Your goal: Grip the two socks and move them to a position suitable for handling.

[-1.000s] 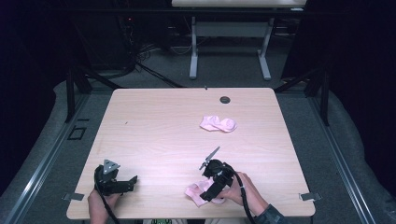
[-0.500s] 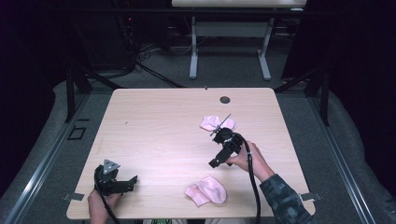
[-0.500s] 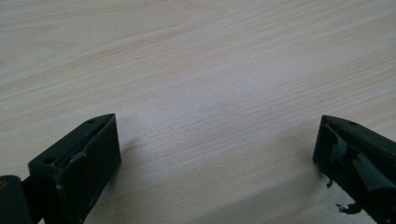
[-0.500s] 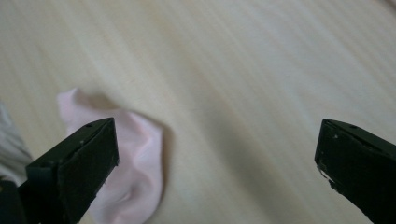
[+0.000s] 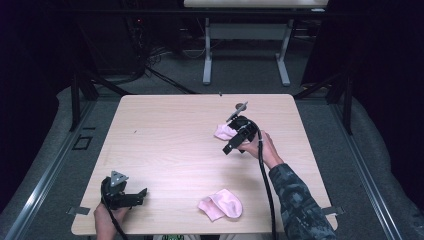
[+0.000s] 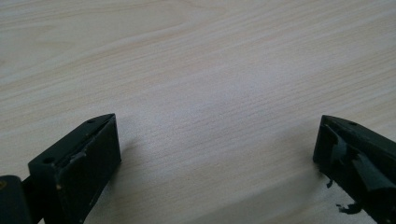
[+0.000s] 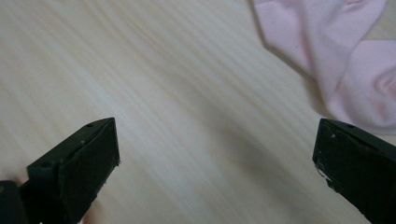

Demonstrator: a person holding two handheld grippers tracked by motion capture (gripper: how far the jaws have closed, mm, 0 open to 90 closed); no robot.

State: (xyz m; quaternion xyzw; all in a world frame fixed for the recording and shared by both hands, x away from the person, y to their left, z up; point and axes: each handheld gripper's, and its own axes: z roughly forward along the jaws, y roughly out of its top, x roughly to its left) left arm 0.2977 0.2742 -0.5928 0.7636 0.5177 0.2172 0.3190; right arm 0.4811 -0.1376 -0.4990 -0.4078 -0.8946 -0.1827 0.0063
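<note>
High view: my right gripper [image 5: 237,125] has left the near pink cotton sock [image 5: 222,205], reaching wide open and empty beside the far pink sock [image 5: 223,131]; left gripper [image 5: 131,197] idles open.

Right claw [image 5: 233,118]: jaws spread wide, arm extended forward from the person's body. Left claw [image 5: 141,195]: jaws spread wide, held low and close to the person's body, pointing right.
</note>
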